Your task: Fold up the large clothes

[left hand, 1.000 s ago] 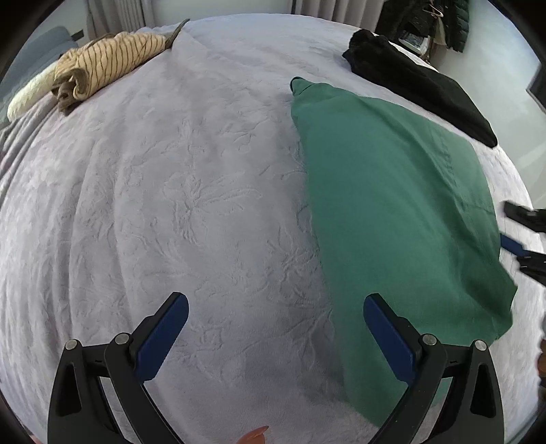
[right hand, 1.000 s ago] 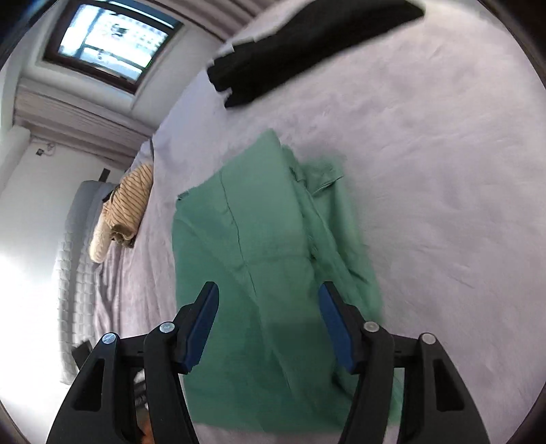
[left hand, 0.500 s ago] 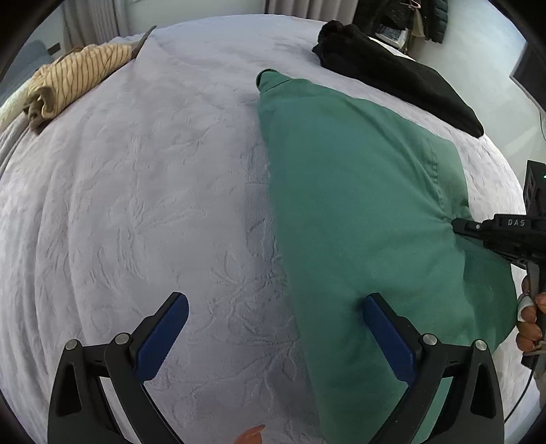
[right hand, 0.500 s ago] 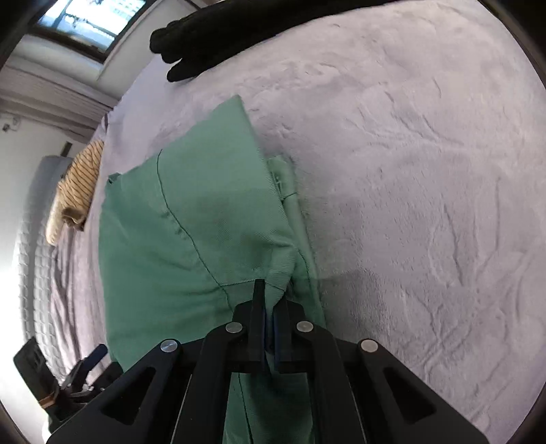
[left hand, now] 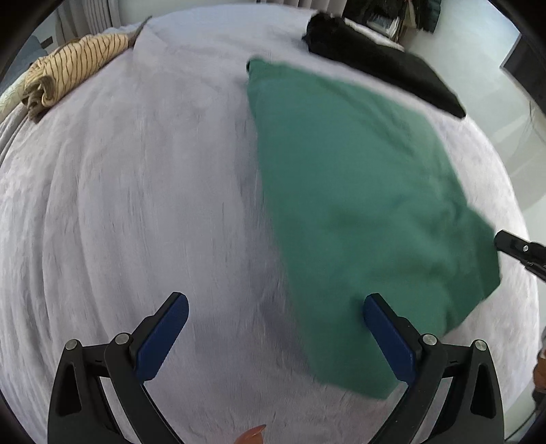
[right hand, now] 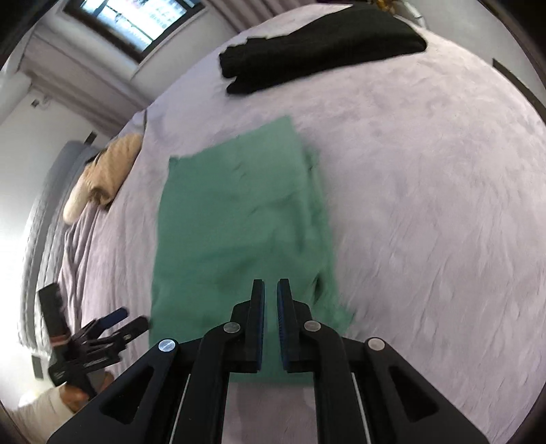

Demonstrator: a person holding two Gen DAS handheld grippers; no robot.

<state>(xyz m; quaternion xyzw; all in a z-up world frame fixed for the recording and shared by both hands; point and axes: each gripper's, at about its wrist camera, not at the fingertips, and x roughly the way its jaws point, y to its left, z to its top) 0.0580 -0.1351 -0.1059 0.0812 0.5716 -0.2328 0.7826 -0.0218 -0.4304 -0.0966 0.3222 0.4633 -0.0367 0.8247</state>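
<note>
A green garment (left hand: 358, 205) lies folded into a long flat rectangle on the pale lilac bed cover (left hand: 136, 205). My left gripper (left hand: 274, 300) is open wide above the cover, and its right finger (left hand: 385, 334) hangs over the garment's near left edge. In the right wrist view my right gripper (right hand: 270, 283) hovers over the near end of the green garment (right hand: 239, 222). Its jaws are opening, with a narrow gap and nothing gripped between them. The tip of the right gripper (left hand: 518, 249) also shows at the garment's right edge.
A folded black garment (left hand: 382, 75) lies at the far right of the bed, and a striped tan garment (left hand: 71, 71) lies at the far left. A person's hand holds the left gripper (right hand: 112, 324). A window (right hand: 136, 20) is beyond the bed.
Half a second ago my right gripper was shut on the green garment's edge. It has since let go, pulled back and risen. The left gripper shifted slightly and stayed open.
</note>
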